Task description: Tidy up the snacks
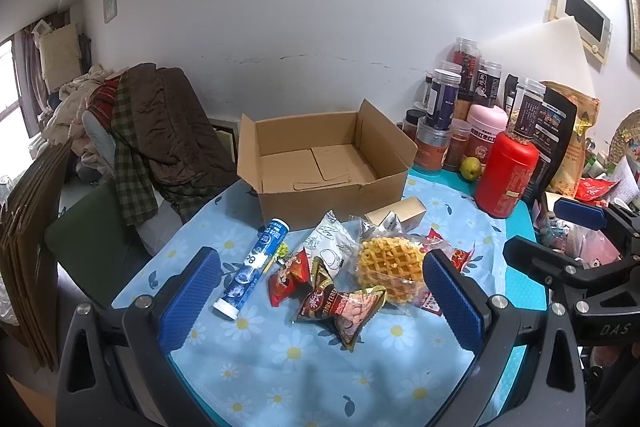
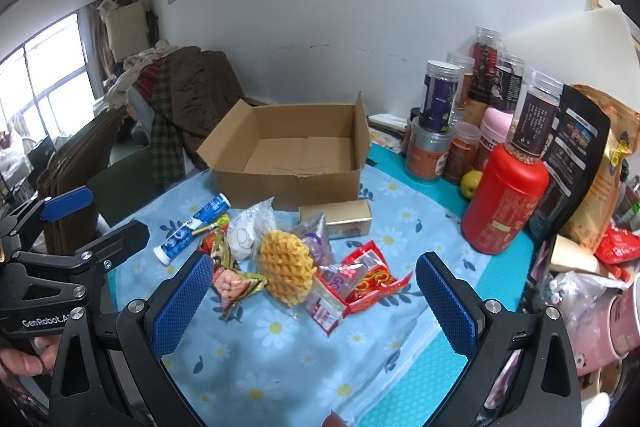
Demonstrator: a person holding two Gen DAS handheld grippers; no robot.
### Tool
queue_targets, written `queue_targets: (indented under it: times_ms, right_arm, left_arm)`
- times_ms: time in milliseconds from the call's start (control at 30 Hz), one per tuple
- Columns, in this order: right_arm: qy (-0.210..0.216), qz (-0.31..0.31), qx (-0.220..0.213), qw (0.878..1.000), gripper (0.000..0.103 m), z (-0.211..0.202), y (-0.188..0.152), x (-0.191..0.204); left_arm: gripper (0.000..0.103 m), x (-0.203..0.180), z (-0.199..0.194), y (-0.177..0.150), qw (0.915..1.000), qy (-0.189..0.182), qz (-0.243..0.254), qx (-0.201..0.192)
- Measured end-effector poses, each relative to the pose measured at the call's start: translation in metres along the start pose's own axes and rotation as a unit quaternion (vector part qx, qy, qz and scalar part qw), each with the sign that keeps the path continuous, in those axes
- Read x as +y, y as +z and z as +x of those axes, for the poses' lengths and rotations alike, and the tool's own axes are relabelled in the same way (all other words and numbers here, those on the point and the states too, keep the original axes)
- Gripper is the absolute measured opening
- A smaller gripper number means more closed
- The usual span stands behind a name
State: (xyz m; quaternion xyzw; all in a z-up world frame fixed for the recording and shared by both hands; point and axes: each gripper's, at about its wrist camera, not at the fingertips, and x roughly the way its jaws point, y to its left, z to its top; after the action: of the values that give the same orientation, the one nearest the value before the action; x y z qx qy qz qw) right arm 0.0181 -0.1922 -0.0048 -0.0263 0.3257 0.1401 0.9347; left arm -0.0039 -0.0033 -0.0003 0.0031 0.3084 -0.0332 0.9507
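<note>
Jaws wide over a daisy-print tablecloth (image 1: 288, 367) beside a white wall (image 1: 320, 7).

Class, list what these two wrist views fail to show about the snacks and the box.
1. Left wrist view: the red packets lie partly behind the waffle pack and a finger of the left gripper.
2. Both views: small print on the blue tube is too small to read.
3. Right wrist view: the cardboard box near wall hides its floor's front strip.
</note>
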Motion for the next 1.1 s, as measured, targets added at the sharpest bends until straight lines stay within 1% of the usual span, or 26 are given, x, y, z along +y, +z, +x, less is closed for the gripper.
queue_targets:
  times_ms: [333, 567, 733, 867, 1100]
  right_arm:
    - [0.003, -0.002, 0.0, 1.0, 0.103, 0.0, 0.0, 0.002]
    - [0.002, -0.004, 0.0, 1.0, 0.103, 0.001, -0.001, 0.004]
    - [-0.001, -0.005, 0.003, 1.0, 0.103, 0.006, -0.003, 0.005]
    - [-0.009, -0.007, 0.008, 1.0, 0.103, 0.012, -0.01, 0.004]
    - [-0.027, -0.018, 0.017, 0.999, 0.103, 0.027, -0.023, 0.003]
  left_arm:
    - [0.103, -0.001, -0.001, 0.001, 1.0, -0.001, 0.0, 0.0]
    - [0.103, 0.003, 0.005, -0.001, 0.9998, -0.019, 0.001, 0.008]
    - [0.103, 0.005, 0.01, -0.003, 0.9997, -0.025, 0.002, 0.009]
    - [0.103, 0.004, 0.021, -0.008, 0.9993, -0.029, 0.009, 0.022]
    - [0.103, 0.009, 0.049, -0.02, 0.997, -0.055, -0.002, 0.054]
